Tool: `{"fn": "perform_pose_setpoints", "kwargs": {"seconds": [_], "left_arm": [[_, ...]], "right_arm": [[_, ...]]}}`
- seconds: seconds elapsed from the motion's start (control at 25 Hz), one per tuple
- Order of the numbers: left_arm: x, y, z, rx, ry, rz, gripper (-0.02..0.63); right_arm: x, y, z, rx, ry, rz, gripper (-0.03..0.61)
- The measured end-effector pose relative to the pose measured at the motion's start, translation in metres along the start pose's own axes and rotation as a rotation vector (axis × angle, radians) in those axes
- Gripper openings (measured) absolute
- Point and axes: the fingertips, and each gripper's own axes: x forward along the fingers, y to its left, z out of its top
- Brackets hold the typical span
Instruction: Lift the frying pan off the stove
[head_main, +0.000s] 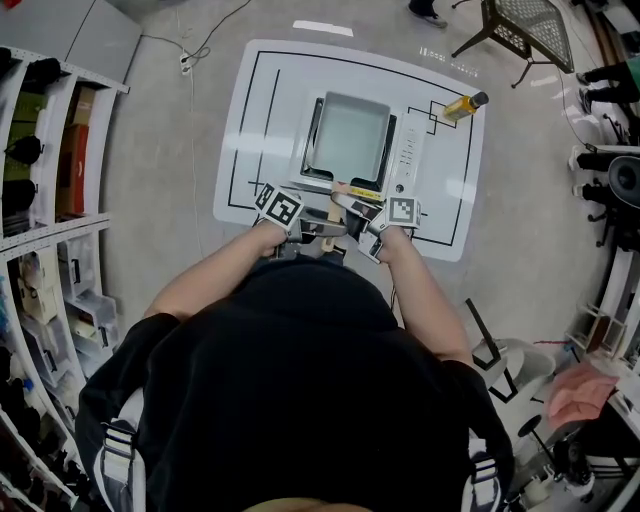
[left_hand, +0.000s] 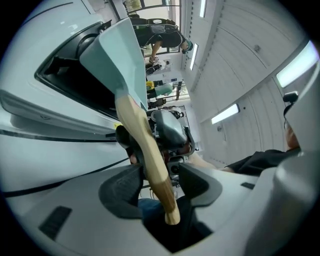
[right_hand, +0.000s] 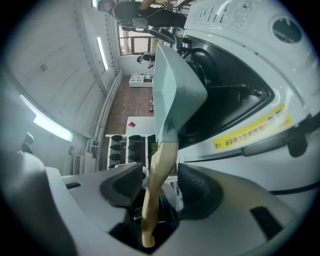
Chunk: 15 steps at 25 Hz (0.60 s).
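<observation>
A square pale grey-green frying pan (head_main: 350, 135) sits on the black-and-white stove (head_main: 408, 155), its wooden handle (head_main: 335, 207) pointing toward me. Both grippers meet at that handle from opposite sides. In the left gripper view the handle (left_hand: 145, 145) runs between the wide jaws of my left gripper (left_hand: 159, 182), resting near one pad with a gap at the other. In the right gripper view the handle (right_hand: 159, 165) stands between the jaws of my right gripper (right_hand: 160, 187), clear of both pads. The pan (right_hand: 175, 90) sits over the stove's dark top (right_hand: 235, 95).
The stove stands on a white table (head_main: 250, 130) marked with black lines. A yellow bottle (head_main: 463, 106) lies at the table's far right. Shelves (head_main: 50, 200) line the left side, and a mesh chair (head_main: 525, 30) stands beyond the table.
</observation>
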Motion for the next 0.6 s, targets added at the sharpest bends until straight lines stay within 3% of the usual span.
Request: {"fn": "perform_pose_setpoints", "kwargs": {"seconds": [0.24,0.6], "left_arm": [[0.0008,-0.0061,-0.0036,-0.011,0.019,-0.032,0.172],[-0.0005,-0.0031,-0.0066,-0.009,0.027,-0.035,0.138]], "right_arm": [[0.0034,0.0045,0.0006,0.005,0.023,0.04,0.178],[0.0057,0.0046,-0.0004,0.033,0.036,0.085,0.164]]}}
